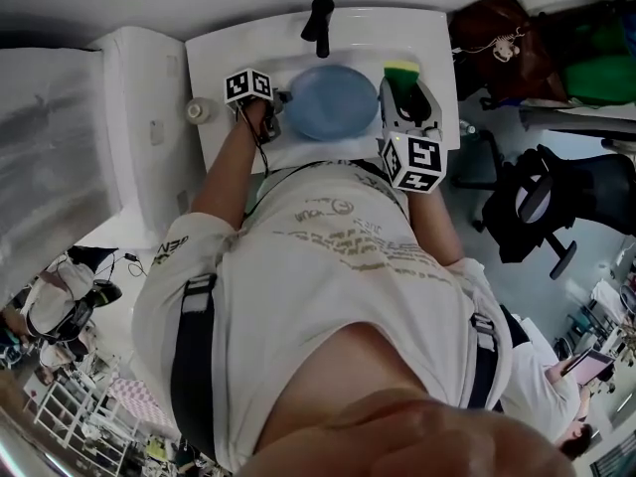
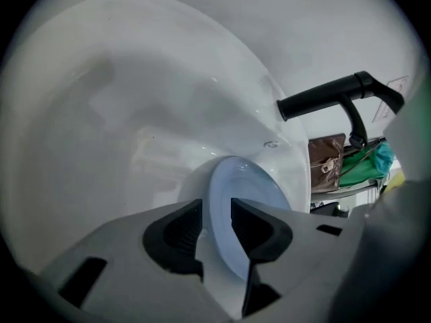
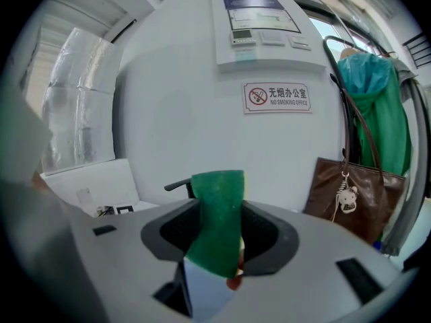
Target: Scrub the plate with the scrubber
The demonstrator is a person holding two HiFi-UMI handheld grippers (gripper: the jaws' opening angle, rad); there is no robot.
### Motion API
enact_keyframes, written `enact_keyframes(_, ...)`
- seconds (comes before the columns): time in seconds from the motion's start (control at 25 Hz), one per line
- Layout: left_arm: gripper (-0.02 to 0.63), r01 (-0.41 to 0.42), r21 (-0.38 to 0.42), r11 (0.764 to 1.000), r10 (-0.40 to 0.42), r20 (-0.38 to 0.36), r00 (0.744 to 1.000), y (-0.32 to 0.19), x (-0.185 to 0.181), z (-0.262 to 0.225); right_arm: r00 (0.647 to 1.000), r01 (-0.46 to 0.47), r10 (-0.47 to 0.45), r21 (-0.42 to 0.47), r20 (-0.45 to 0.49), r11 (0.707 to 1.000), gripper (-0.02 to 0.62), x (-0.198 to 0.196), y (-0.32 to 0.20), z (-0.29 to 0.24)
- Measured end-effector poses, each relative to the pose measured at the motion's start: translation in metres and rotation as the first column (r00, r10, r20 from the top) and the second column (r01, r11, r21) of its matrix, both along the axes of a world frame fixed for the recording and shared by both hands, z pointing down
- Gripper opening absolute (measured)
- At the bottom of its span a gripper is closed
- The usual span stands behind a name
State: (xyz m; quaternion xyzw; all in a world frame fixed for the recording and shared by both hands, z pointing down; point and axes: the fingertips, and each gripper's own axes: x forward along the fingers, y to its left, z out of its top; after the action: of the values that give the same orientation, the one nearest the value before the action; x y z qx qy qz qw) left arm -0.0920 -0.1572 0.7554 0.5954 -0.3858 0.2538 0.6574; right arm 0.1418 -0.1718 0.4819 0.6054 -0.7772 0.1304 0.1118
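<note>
A pale blue plate [image 1: 328, 102] sits in the white sink [image 1: 224, 63]. My left gripper [image 1: 274, 109] is at the plate's left rim. In the left gripper view the plate [image 2: 250, 197] stands edge-on between the dark pads, and my left gripper [image 2: 217, 226] is shut on its rim. My right gripper [image 1: 402, 85] is above the sink's right side, clear of the plate. It is shut on a green scrubber [image 3: 219, 214] that sticks up between its pads and shows green and yellow in the head view [image 1: 401, 69]. My right gripper [image 3: 217, 237] points at the wall.
A black faucet [image 1: 319, 23] stands at the back of the sink, and its lever [image 2: 330, 98] reaches over the bowl. A brown bag [image 3: 350, 194] and a green garment [image 3: 377, 106] hang on the right. A black office chair [image 1: 537, 207] stands right of the sink, a small white container [image 1: 199, 110] on its left.
</note>
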Motion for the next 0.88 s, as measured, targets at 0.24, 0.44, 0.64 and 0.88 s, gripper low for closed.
enact_keyframes(0.24,0.138,-0.112,-0.089,0.990,0.112,-0.006,0.994,0.014,0.015,0.017,1.000,-0.022,0.022,-0.008,-0.008,1.000,0.181,0.009,0.005,0.003)
enact_keyframes(0.44,0.124,-0.138,-0.139,0.981,0.137,-0.013,0.990,0.022,0.020,0.024,1.000,-0.026,0.025,-0.003,-0.010,1.000,0.181,0.011,0.008,0.001)
enact_keyframes(0.64,0.049,-0.089,-0.184,0.979,0.089,-0.004,0.996,0.028,0.015,0.027,1.000,-0.027,0.027,-0.008,-0.006,1.000,0.181,0.014,0.010,0.002)
enact_keyframes(0.88,0.034,-0.026,-0.171,0.985,0.028,0.007,1.000,0.024,0.008,0.023,0.999,-0.033,0.033,-0.020,-0.002,0.999,0.181,0.015,0.011,0.006)
